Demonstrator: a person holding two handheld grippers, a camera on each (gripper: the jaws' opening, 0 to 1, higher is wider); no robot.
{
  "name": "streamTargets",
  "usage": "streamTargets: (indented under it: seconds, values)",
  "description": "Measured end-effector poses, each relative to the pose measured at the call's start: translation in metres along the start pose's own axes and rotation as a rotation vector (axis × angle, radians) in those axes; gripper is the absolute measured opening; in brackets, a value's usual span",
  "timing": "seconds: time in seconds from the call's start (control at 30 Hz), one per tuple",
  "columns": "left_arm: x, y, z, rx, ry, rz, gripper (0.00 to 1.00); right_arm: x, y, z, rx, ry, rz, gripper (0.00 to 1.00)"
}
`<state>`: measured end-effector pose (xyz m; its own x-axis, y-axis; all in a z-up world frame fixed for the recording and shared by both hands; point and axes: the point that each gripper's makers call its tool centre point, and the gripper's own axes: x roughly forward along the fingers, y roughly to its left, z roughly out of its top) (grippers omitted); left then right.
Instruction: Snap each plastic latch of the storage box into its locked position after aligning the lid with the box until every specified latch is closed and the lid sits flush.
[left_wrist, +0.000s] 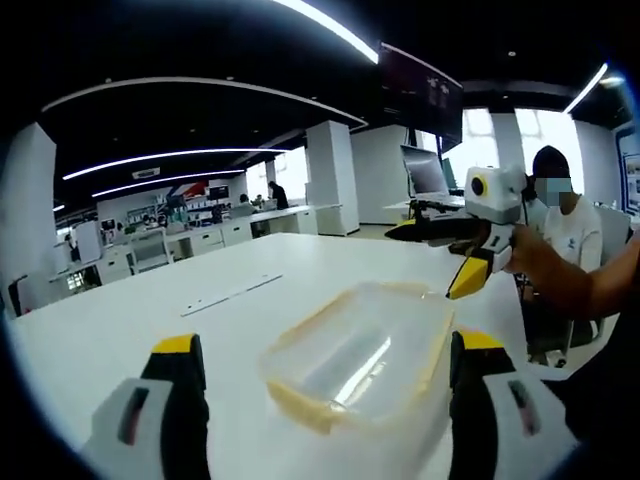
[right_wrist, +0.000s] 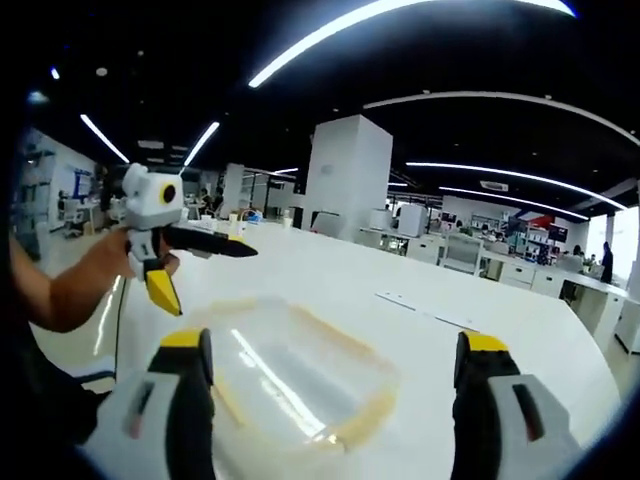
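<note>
white table (left_wrist: 130, 320) | clear storage box (left_wrist: 355, 365) (lidded) | both tools wide apart, empty

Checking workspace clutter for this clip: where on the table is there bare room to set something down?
The white table is bare left of the clear storage box, out to a flat strip lying farther back, and bare beyond it. In the right gripper view, open tabletop runs right of the box. Crowded: the box's far side, where the right gripper hovers.
</note>
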<state>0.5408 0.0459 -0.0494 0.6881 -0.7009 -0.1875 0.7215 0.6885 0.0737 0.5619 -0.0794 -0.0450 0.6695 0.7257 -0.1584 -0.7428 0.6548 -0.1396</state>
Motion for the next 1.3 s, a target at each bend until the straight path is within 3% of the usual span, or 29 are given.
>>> streamTargets:
  seconds: [0.67,0.87,1.1,1.3]
  values:
    - [-0.001,-0.005,-0.014,-0.033,-0.012,-0.007,1.00,0.005,0.004,-0.010,0.018,0.009,0.021,1.00]
    - [0.002,-0.001,-0.009,-0.035,-0.041,-0.009,1.00,0.004,0.007,-0.014,0.019,0.015,0.030,1.00]
    - [0.005,-0.001,-0.011,-0.040,-0.033,-0.017,1.00,0.003,0.012,-0.015,0.032,0.004,0.057,1.00]
    - [0.008,0.000,-0.018,-0.051,-0.016,-0.028,1.00,0.005,0.014,-0.026,0.040,0.033,0.079,1.00]
